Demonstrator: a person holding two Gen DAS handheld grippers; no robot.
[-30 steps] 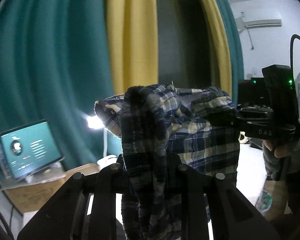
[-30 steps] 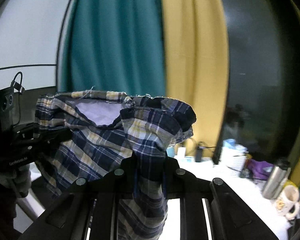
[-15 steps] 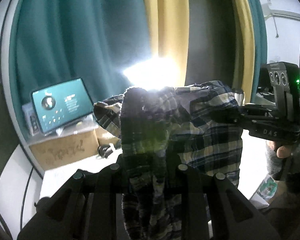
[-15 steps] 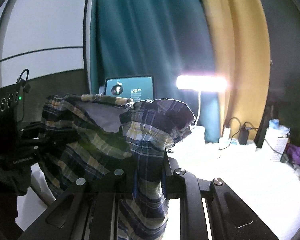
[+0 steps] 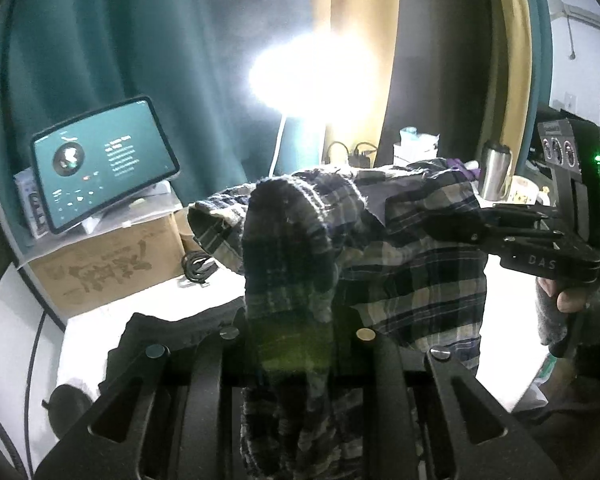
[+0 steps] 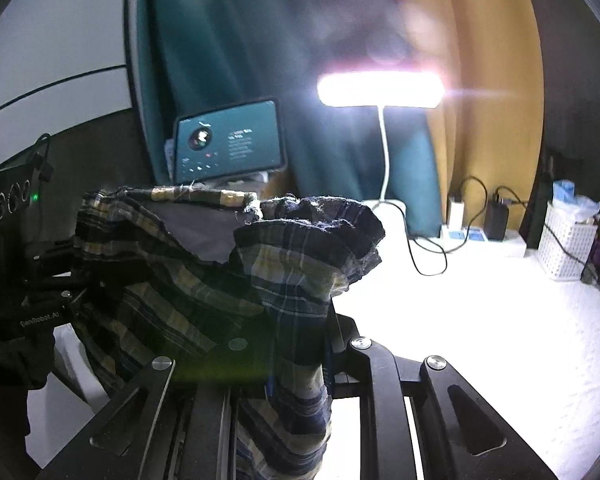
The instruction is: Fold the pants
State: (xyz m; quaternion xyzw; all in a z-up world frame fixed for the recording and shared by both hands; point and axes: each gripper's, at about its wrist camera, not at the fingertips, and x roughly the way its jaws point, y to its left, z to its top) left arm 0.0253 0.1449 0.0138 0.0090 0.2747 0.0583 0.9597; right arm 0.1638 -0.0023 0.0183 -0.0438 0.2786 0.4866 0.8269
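Both grippers pinch the plaid pants point(image 5: 412, 264) by the top edge, left gripper point(image 5: 292, 320) and right gripper point(image 6: 296, 344) clamped on bunched cloth, holding them above the white table point(image 6: 480, 320). The edge runs side to side; the rest hangs down. Next, probably: lay them out flat.

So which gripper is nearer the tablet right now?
Left. The left gripper holds the plaid pants on the tablet side; the right gripper is farther off.
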